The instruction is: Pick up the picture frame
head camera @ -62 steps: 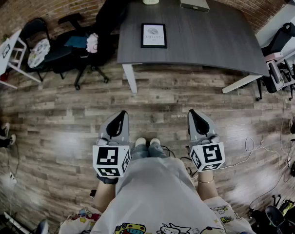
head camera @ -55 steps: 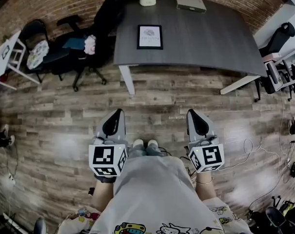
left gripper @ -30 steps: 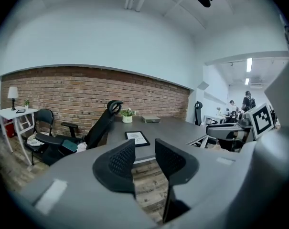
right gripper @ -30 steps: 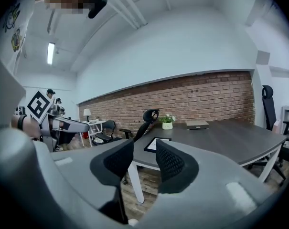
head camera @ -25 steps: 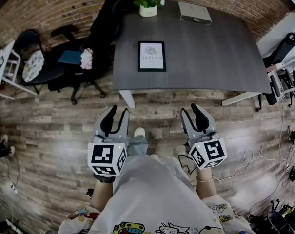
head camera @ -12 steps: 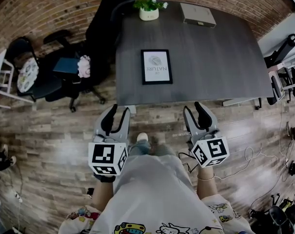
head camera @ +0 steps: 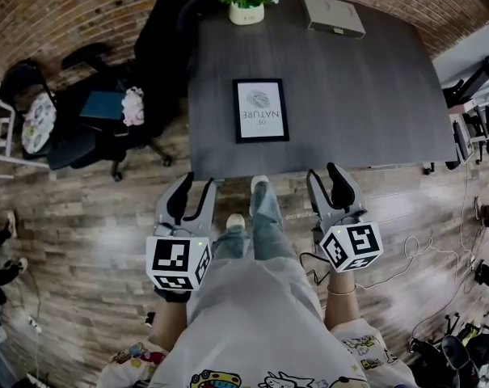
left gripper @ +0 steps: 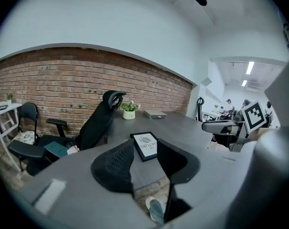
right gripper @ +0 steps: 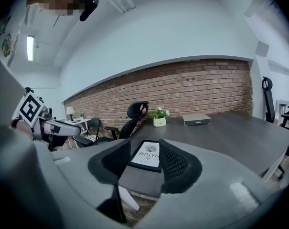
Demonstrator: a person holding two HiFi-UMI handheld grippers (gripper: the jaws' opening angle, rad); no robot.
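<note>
The picture frame (head camera: 261,110), black-edged with a white print, lies flat on the dark grey table (head camera: 365,95), near its front edge. My left gripper (head camera: 194,192) and right gripper (head camera: 326,183) are held side by side over the wooden floor, just short of that edge. Both sets of jaws are opening and nothing is between them. In the left gripper view the picture frame (left gripper: 145,146) shows far off through the gap of the left gripper (left gripper: 145,160). The right gripper view likewise has the picture frame (right gripper: 147,155) beyond the right gripper (right gripper: 143,165).
A potted plant (head camera: 246,2) and a flat grey box (head camera: 333,16) stand at the table's far side. A tall black office chair (head camera: 159,55) sits at the table's left, with another chair (head camera: 34,120) further left. Cables (head camera: 422,245) lie on the floor at right.
The person has walked up to the table, so the table and frame are nearer. Both grippers' jaws, shut at first, now stand apart.
</note>
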